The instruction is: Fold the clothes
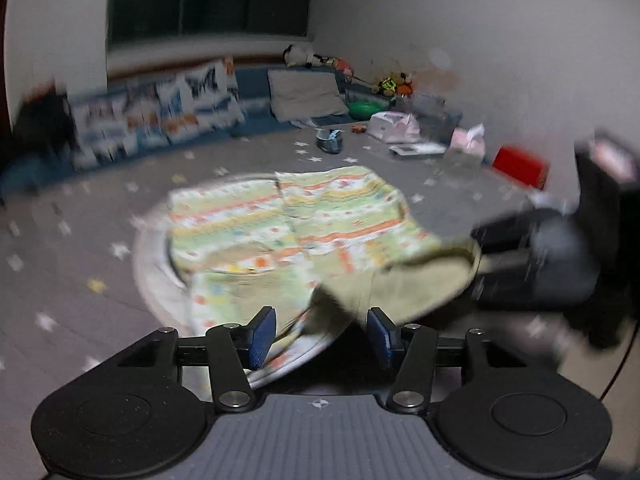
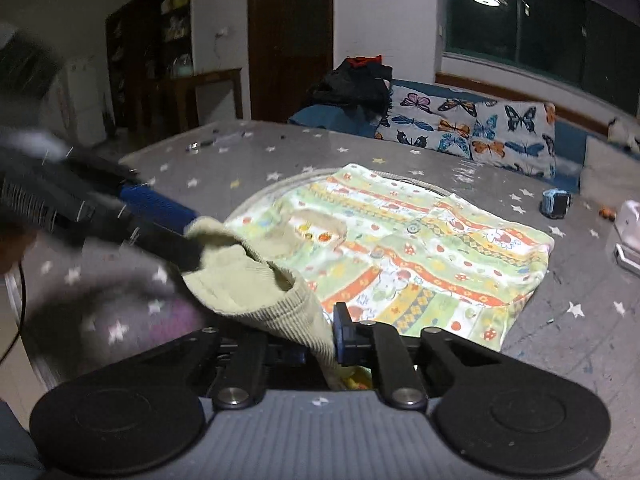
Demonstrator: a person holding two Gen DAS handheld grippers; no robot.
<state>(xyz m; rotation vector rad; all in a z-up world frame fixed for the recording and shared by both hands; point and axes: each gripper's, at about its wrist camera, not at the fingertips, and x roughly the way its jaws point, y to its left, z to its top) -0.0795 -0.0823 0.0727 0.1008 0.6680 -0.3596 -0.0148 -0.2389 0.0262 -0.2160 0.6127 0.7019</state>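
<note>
A child's patterned top (image 1: 280, 220) (image 2: 420, 248), with green, orange and yellow bands, lies spread on the grey star mat. Its pale green ribbed sleeve cuff (image 1: 420, 280) (image 2: 248, 288) is lifted off the mat. My left gripper (image 1: 320, 336) (image 2: 196, 236) is open, its blue pads (image 1: 262, 336) wide apart with cloth draped between them. My right gripper (image 2: 320, 340) (image 1: 480, 256) is shut on the cuff. The cuff hides its left finger. The left wrist view is motion-blurred.
A round pale rim (image 1: 148, 280) shows under the top. Butterfly cushions (image 2: 472, 128) line the far edge, with a dark clothes pile (image 2: 352, 84) beside them. A blue toy (image 2: 556, 202), a red box (image 1: 520, 166) and soft toys (image 1: 394, 82) sit beyond the garment.
</note>
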